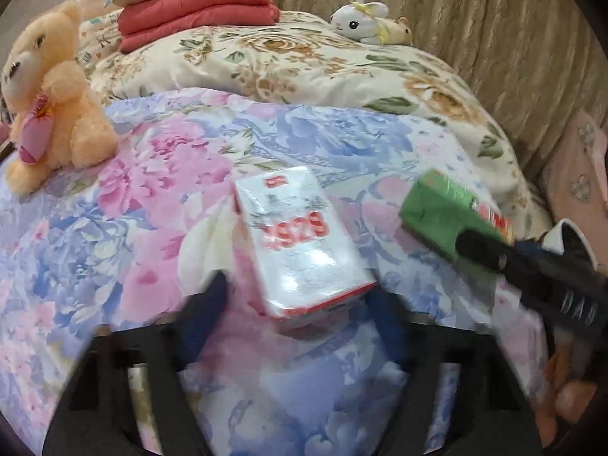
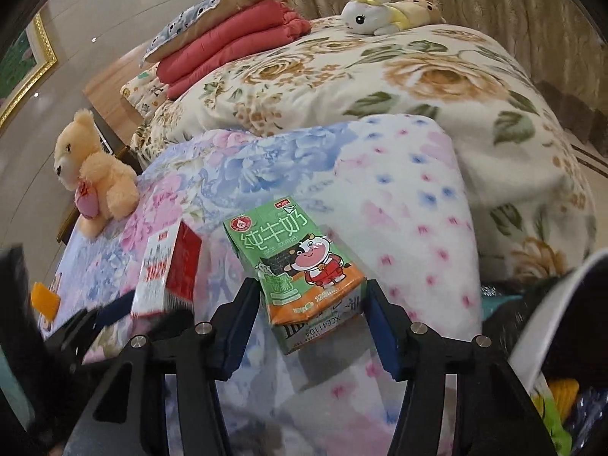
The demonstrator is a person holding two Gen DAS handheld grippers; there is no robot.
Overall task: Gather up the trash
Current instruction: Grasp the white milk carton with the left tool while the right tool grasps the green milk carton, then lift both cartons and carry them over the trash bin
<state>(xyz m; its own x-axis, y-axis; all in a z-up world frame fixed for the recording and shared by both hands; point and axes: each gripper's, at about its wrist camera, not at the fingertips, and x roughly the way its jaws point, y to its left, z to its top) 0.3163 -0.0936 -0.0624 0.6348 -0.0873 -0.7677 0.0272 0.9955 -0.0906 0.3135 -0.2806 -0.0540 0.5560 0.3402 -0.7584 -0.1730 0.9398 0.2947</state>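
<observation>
A white and red carton (image 1: 300,247) lies on the flowered bedspread (image 1: 114,235), between the blurred fingers of my left gripper (image 1: 300,296), whose jaws stand open around its near end. The same carton shows in the right wrist view (image 2: 167,269). A green milk carton (image 2: 300,266) with a cartoon cow sits between the fingers of my right gripper (image 2: 311,311). Both pads touch its sides. In the left wrist view the green carton (image 1: 437,209) is held at the tip of the right gripper (image 1: 478,245).
A peach teddy bear (image 1: 49,114) sits at the bed's left. Folded red blankets (image 1: 197,11) and a white bunny toy (image 1: 364,15) lie farther back. A white-rimmed bin (image 2: 562,326) with trash inside stands at the right. An orange item (image 2: 45,300) lies at the left.
</observation>
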